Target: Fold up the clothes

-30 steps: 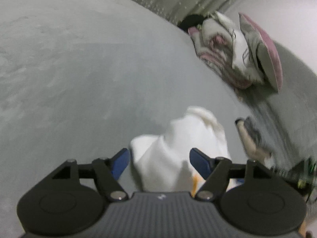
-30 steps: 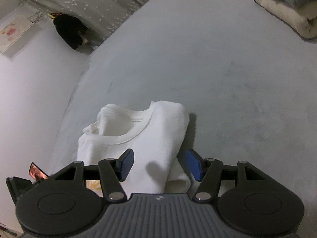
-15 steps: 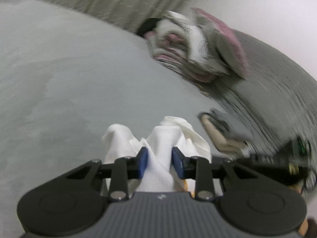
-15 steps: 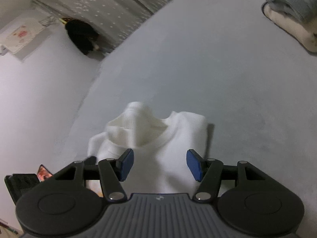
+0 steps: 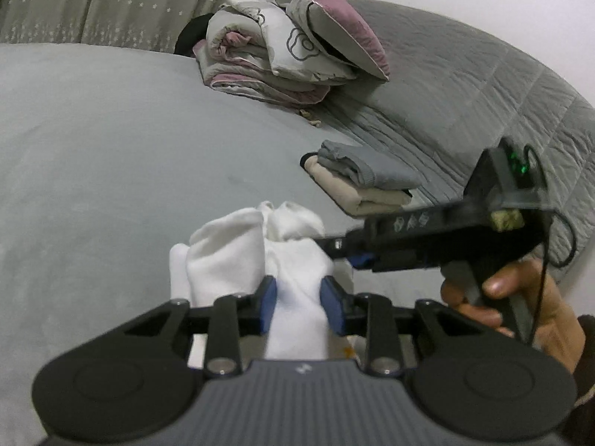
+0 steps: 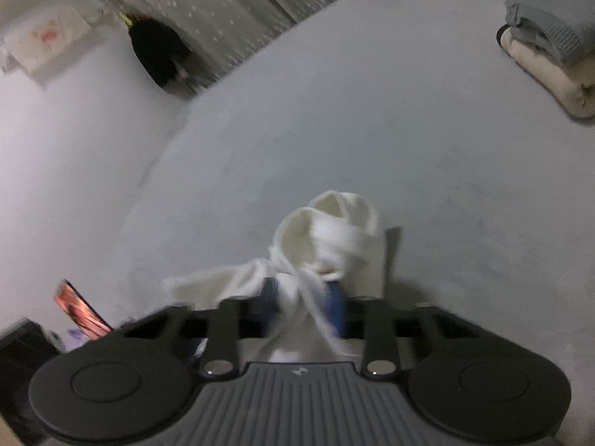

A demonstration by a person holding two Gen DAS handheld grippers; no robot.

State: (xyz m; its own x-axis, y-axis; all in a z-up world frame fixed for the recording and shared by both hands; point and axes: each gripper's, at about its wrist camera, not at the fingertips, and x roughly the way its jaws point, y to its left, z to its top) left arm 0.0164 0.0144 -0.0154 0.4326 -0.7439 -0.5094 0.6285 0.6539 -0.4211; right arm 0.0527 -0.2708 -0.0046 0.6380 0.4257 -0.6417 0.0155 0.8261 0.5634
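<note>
left gripper has its blue fingers clenched on a bunched fold of the white shirt, cloth squeezed tight between them. right gripper is clamped on the shirt too, its fingers blurred but pinching a twisted strand of the fabric. from the left view the right gripper comes in from the side, touching the shirt's far bunch, the hand wrapped round its handle. the shirt sits gathered up in a lump on the grey bed, near the front edge, between the two grippers. well apart, toward the far side, a folded stack of grey over cream lies by the quilted cover. further back, a rolled duvet rests on the bed with a pillow leaning on it.
</note>
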